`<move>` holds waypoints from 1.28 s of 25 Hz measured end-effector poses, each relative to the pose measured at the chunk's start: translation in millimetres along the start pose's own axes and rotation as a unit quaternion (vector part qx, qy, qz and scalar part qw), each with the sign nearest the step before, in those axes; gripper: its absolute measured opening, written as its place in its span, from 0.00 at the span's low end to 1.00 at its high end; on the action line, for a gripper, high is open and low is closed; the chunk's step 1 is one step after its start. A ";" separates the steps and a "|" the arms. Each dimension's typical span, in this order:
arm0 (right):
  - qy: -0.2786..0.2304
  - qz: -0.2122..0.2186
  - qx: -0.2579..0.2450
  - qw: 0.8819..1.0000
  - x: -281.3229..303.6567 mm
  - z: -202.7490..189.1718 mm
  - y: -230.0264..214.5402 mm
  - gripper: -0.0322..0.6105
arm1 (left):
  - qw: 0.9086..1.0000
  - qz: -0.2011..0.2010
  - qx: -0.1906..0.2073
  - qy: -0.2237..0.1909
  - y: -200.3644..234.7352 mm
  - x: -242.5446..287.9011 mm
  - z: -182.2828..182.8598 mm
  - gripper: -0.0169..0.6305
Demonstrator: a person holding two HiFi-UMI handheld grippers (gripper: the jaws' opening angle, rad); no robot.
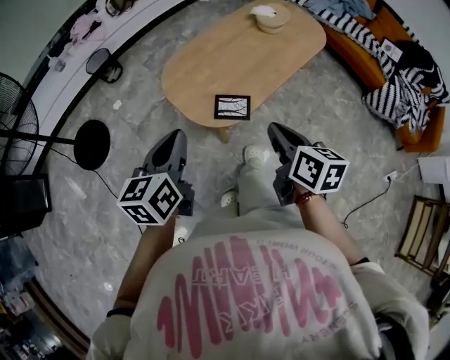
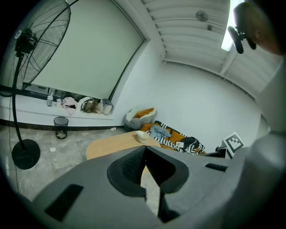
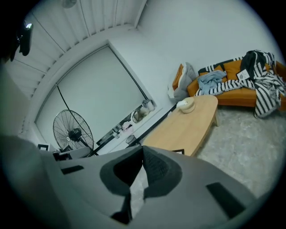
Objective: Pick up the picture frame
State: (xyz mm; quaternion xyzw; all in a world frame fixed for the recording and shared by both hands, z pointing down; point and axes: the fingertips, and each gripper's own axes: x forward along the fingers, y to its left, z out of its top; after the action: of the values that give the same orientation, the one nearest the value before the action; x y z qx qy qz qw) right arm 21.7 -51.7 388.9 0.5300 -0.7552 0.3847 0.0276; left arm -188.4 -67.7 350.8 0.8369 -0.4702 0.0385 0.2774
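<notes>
The picture frame (image 1: 232, 107), black-edged with a pale print, lies flat near the front edge of the oval wooden table (image 1: 211, 63). My left gripper (image 1: 176, 135) hovers over the floor short of the table, left of the frame, jaws together and empty. My right gripper (image 1: 275, 128) is level with it on the right, also closed with nothing held. In the left gripper view the shut tips (image 2: 145, 147) point at the table (image 2: 111, 145). In the right gripper view the closed tips (image 3: 143, 146) hide most of the frame; only a corner (image 3: 178, 151) shows.
A pale bowl (image 1: 271, 17) sits at the table's far end. An orange sofa (image 1: 394, 63) with striped clothes runs along the right. A standing fan (image 1: 14, 119) and its round base (image 1: 92, 144) are at the left, a bin (image 1: 102, 63) by the wall. A wooden rack (image 1: 425, 232) stands right.
</notes>
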 end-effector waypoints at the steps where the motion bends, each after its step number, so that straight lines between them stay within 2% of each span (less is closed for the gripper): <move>1: 0.010 -0.001 0.007 1.000 8.3 -5.7 -5.6 0.06 | 1.000 -0.003 0.000 0.005 2.5 7.3 -5.1 0.03; 6: 0.060 -0.009 0.043 0.997 44.7 -25.5 -36.1 0.06 | 0.998 0.023 -0.026 0.049 24.8 36.7 -38.5 0.03; 10: 0.088 -0.013 0.060 0.994 78.6 -18.2 -70.2 0.06 | 0.996 0.036 -0.027 0.078 36.3 81.6 -54.1 0.03; 15: 0.147 -0.011 0.086 0.985 125.0 -14.6 -109.9 0.06 | 0.989 0.066 -0.043 0.123 57.7 147.2 -72.3 0.03; 21: 0.208 -0.014 0.112 0.972 172.2 -15.0 -172.5 0.06 | 0.971 0.103 -0.066 0.204 73.2 207.9 -123.7 0.03; 25: 0.231 -0.030 0.140 0.962 204.2 -27.2 -211.4 0.06 | 0.959 0.123 -0.067 0.247 103.2 237.9 -153.0 0.03; 31: 0.251 -0.040 0.159 0.954 241.8 -44.2 -237.3 0.06 | 0.939 0.126 -0.056 0.316 138.9 273.9 -189.8 0.04; 32: 0.254 -0.042 0.158 0.953 244.3 -46.9 -241.8 0.06 | 0.935 0.127 -0.058 0.326 141.9 278.5 -197.5 0.07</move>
State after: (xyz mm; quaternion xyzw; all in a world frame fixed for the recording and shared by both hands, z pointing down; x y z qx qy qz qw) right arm 96.5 -247.9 665.0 0.4439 -0.6296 0.6196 0.1506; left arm -109.8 -239.4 668.7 0.6939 -0.4581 0.3167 0.4565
